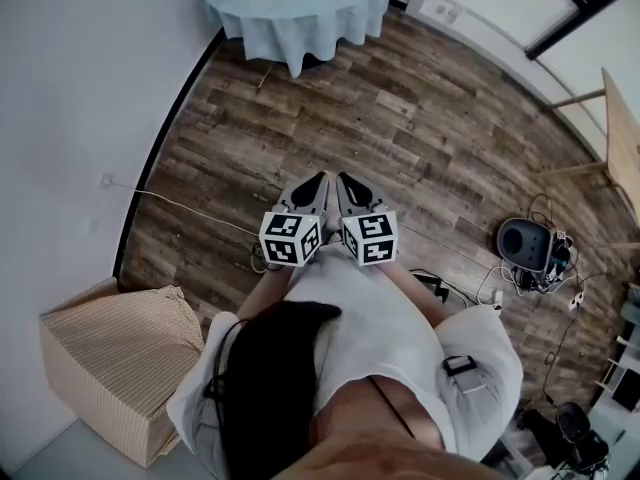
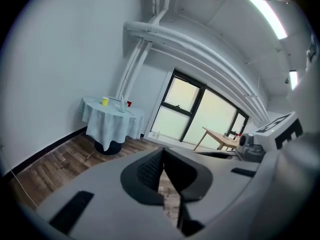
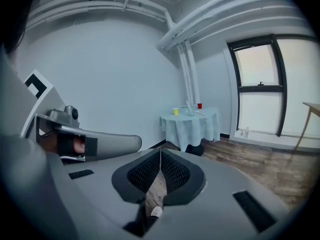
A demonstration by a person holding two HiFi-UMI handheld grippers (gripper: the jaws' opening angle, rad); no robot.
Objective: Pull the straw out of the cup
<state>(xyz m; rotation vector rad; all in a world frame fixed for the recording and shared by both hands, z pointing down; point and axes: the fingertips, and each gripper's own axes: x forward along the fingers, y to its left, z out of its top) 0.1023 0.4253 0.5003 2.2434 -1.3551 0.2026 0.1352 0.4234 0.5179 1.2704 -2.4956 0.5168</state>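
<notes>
Standing on a wood-plank floor (image 1: 420, 138), you face a round cloth-covered table (image 1: 290, 28) beside the white wall (image 1: 80, 88).
Your left gripper (image 1: 319, 178) and right gripper (image 1: 343, 178) sit side by side, both sets of jaws pressed together on nothing. Three cups stand on the far table, well apart from you: one yellow cup (image 3: 175, 111), one red cup (image 3: 199, 105), one clear cup (image 3: 190, 111) that seems to hold the single straw (image 3: 188, 105).
</notes>
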